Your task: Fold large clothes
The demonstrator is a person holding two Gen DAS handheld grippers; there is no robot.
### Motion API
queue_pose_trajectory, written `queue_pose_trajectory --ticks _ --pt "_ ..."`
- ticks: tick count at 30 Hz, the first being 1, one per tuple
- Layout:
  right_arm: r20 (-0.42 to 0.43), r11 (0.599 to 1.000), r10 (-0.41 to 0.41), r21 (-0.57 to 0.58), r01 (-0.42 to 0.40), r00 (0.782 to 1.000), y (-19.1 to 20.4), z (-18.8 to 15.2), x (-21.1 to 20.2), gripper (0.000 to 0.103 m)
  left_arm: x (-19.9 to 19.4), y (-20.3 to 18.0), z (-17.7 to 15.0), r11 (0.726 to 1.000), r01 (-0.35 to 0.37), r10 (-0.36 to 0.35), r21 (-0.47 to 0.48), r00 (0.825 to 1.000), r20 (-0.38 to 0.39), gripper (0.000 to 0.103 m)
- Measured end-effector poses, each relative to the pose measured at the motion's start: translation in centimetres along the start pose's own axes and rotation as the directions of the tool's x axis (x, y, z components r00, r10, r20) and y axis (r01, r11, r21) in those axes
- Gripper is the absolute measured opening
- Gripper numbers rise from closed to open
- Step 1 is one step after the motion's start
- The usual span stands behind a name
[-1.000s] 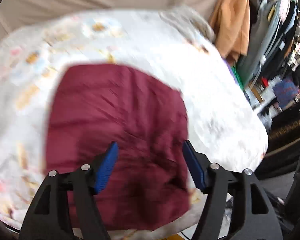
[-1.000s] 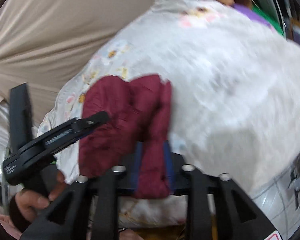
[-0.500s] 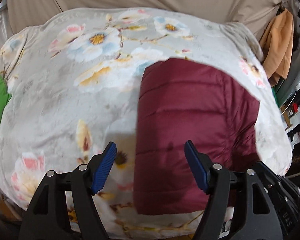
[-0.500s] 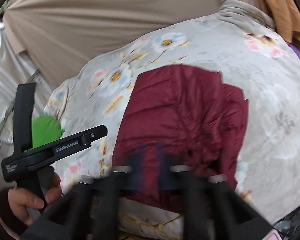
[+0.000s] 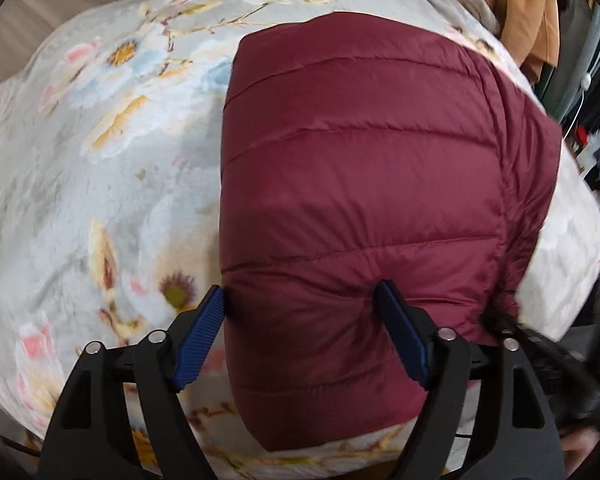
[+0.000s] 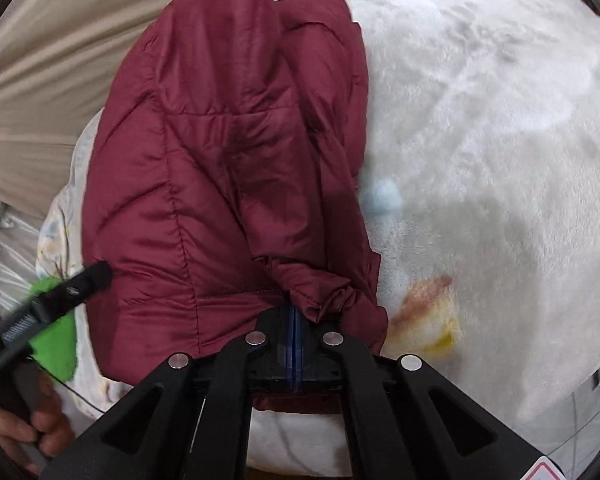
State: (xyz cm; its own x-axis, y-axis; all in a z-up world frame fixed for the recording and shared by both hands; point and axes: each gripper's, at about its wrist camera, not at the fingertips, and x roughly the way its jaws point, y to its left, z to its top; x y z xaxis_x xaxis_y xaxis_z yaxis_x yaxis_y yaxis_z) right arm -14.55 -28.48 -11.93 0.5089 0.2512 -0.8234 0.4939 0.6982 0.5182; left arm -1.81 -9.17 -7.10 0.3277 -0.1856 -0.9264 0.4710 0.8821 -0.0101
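The right claw (image 6: pixel 294 326) has its blue pads pressed flat together, and a bunched tuft of the maroon puffer jacket (image 6: pixel 220 160) sits right at their tips; whether fabric is actually pinched between the pads cannot be told. The left claw (image 5: pixel 302 332) stands wide, its jaws having just been opening, and straddles the jacket's near left corner: the left pad lies just beside the folded left edge, the right pad presses into the padding further in. From there the jacket (image 5: pixel 360 184) stretches away from both claws, its long axis running front to back, quilting seams crossing it. Its left edge is a straight fold; its right side is looser, with a layered flap and a dark tuft at the near right corner. It lies on a floral blanket (image 5: pixel 100 160) with broad bare room to the left and a narrower strip to the right. In the right wrist view a hand (image 6: pixel 32 420) grips the other claw's handle, beside something green (image 6: pixel 56 336).
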Motion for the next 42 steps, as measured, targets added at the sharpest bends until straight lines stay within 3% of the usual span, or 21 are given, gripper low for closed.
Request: queue_pose_trajectory --ticks 2,4,7,11,13,14,17,18,19,21,23,25,27,29,31,33,35,38,42 --pt "0.032 1.000 -0.003 0.015 0.003 0.999 0.8 0.6 -1.8 0.001 0.2 -0.2 0.0 1.000 -0.017 0.017 0.011 1.000 0.004 0.078" --pt "0.125 0.999 -0.014 -0.039 0.019 0.992 2.9 1.6 -4.6 0.007 0.2 -0.2 0.1 1.000 -0.023 0.023 0.008 1.000 0.010 0.078" --pt "0.199 0.992 -0.040 -0.110 0.062 0.979 5.5 3.6 -6.3 0.017 0.2 -0.1 0.2 0.999 -0.032 0.032 0.010 0.999 0.013 0.080" --pt "0.240 0.984 -0.099 -0.124 0.132 0.966 7.1 7.3 -5.3 0.033 0.3 0.1 0.4 0.999 -0.031 0.031 0.012 0.999 0.011 0.082" --pt "0.243 0.984 -0.150 -0.062 0.170 0.958 6.4 8.7 -4.2 0.037 0.2 0.2 0.5 1.000 -0.029 0.029 0.009 0.999 0.012 0.083" --pt "0.232 0.989 -0.139 -0.019 0.148 0.963 5.8 9.6 -3.5 0.038 0.1 0.2 0.5 1.000 -0.028 0.028 0.008 1.000 0.014 0.083" --pt "0.200 0.996 -0.094 0.022 0.091 0.975 5.4 10.7 -2.1 0.035 -0.4 0.3 0.6 1.000 -0.017 0.017 -0.002 1.000 0.024 0.081" --pt "0.189 0.997 -0.075 0.010 0.075 0.979 5.6 11.2 -1.7 0.020 -0.6 0.4 0.8 1.000 -0.008 0.008 -0.011 1.000 0.029 0.081" --pt "0.183 0.998 -0.061 -0.007 0.063 0.981 6.0 11.5 -1.5 0.012 -1.2 0.7 1.0 0.999 0.015 -0.013 -0.030 0.999 0.040 0.081" --pt "0.208 0.998 -0.030 -0.056 0.043 0.978 7.2 12.1 -2.0 0.004 -2.2 0.9 1.4 0.997 0.059 -0.054 -0.057 0.996 0.073 0.081" --pt "0.248 0.994 -0.023 -0.101 0.050 0.968 8.3 12.5 -2.9 0.003 -2.8 0.7 1.7 0.996 0.075 -0.069 -0.058 0.993 0.098 0.081" --pt "0.268 0.987 -0.055 -0.128 0.093 0.962 8.6 12.9 -2.7 0.003 -1.9 0.1 1.8 0.999 0.035 -0.032 -0.035 0.997 0.069 0.081" --pt "0.226 0.977 -0.130 -0.139 0.164 0.965 8.0 13.2 -0.3 0.003 -0.3 -0.1 1.7 0.999 0.022 -0.021 -0.032 0.999 0.027 0.083" --pt "0.127 0.965 -0.187 -0.162 0.206 0.974 6.6 13.1 3.9 0.004 1.0 -0.3 1.5 1.000 0.006 -0.006 -0.026 1.000 0.021 0.090" --pt "0.120 0.955 -0.206 -0.193 0.226 0.971 6.1 13.0 5.1 0.002 1.7 -0.7 1.4 1.000 -0.005 0.006 -0.016 0.999 0.031 0.093" --pt "0.130 0.944 -0.236 -0.204 0.259 0.963 6.8 13.3 4.3 0.003 2.1 -0.9 1.4 1.000 -0.025 0.025 -0.015 0.999 0.020 0.093" --pt "0.197 0.937 -0.245 -0.204 0.284 0.949 7.6 12.8 2.1 0.006 2.3 -0.6 1.6 0.999 -0.020 0.020 -0.028 1.000 0.008 0.093" --pt "0.296 0.909 -0.213 -0.288 0.300 0.931 9.3 9.6 -2.7 0.007 2.4 -0.5 1.8 1.000 -0.010 0.010 -0.029 1.000 0.006 0.093" --pt "0.219 0.893 -0.235 -0.337 0.299 0.947 8.8 4.8 -2.9 0.006 2.3 -0.6 1.5 1.000 -0.013 0.013 -0.014 1.000 0.012 0.093"
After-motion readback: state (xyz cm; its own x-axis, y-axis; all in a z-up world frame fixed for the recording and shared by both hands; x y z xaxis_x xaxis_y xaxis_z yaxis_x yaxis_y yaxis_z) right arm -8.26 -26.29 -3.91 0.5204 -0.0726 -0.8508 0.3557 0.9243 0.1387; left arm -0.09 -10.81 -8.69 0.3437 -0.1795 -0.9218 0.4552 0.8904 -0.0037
